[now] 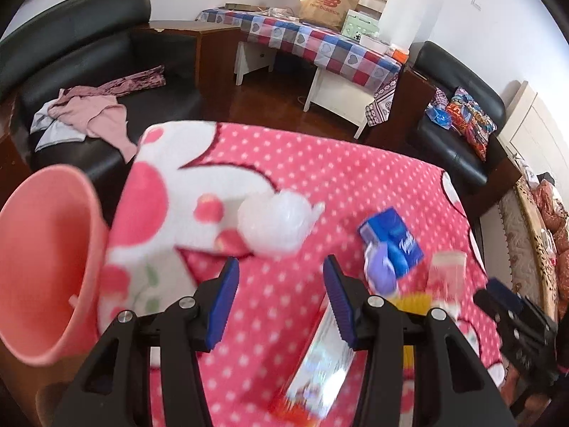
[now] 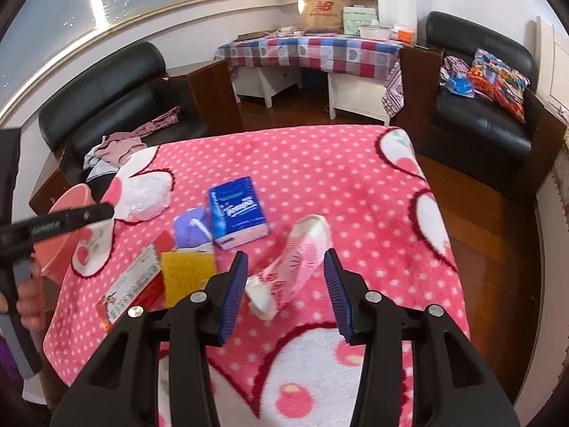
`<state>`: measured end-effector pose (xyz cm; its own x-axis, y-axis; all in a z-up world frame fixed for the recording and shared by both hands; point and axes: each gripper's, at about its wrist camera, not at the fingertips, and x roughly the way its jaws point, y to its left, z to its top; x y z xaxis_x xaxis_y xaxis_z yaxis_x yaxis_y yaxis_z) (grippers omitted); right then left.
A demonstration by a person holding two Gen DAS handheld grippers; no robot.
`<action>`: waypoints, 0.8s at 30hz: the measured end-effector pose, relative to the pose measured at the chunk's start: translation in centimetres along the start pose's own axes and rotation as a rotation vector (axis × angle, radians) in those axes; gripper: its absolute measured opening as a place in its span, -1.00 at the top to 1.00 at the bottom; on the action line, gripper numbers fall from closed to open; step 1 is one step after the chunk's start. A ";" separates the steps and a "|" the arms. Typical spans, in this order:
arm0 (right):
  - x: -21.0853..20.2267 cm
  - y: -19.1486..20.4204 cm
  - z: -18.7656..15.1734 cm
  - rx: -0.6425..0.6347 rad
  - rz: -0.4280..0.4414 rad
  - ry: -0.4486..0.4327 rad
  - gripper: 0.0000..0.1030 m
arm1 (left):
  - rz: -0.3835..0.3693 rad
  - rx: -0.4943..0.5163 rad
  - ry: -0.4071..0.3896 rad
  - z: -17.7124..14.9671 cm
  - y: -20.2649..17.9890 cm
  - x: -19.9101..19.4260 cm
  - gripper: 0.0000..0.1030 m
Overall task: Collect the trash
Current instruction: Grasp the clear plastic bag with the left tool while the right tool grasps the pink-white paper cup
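The right gripper (image 2: 284, 284) stands wide open and holds nothing, and the pink and white carton (image 2: 295, 263) lies on the pink dotted blanket (image 2: 320, 163) in the lower middle of the right wrist view, between the 2 blue pads but tilted across the gap. A closing grip could catch only its near white end and let it twist or slide out on the soft fleece, or pinch the blanket with it. The left gripper (image 1: 281, 295) is also spread wide and empty, low in the left wrist view; the crumpled white plastic bag (image 1: 274, 224) sits just beyond its tips, and the red and white box (image 1: 320, 366) lies under its right finger, so a careless descent could shove that box. The pink bin (image 1: 46, 263) waits at the left edge of that frame.
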<state>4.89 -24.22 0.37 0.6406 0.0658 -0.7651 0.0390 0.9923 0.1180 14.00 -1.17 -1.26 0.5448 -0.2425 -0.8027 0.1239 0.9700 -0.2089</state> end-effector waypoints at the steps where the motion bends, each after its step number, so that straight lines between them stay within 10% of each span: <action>1: 0.1 -0.2 0.0 0.002 -0.002 0.003 0.13 | 0.009 0.002 0.001 0.3 -0.1 0.5 0.06; 8: 0.7 -2.1 -0.1 0.045 0.006 0.020 0.13 | 0.080 0.003 0.036 1.5 -0.4 4.2 0.10; 15: 1.7 -2.4 -0.3 0.101 0.066 0.064 0.13 | 0.104 0.016 0.027 1.5 -0.2 5.2 0.71; 24: 2.5 -0.3 -1.2 0.074 0.089 0.105 0.13 | 0.072 -0.004 -0.033 0.5 0.3 1.4 0.76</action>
<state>5.55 -24.24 -2.34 0.5601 0.1676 -0.8113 0.0442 0.9719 0.2313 15.19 -1.21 -2.20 0.5794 -0.1710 -0.7969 0.0796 0.9849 -0.1535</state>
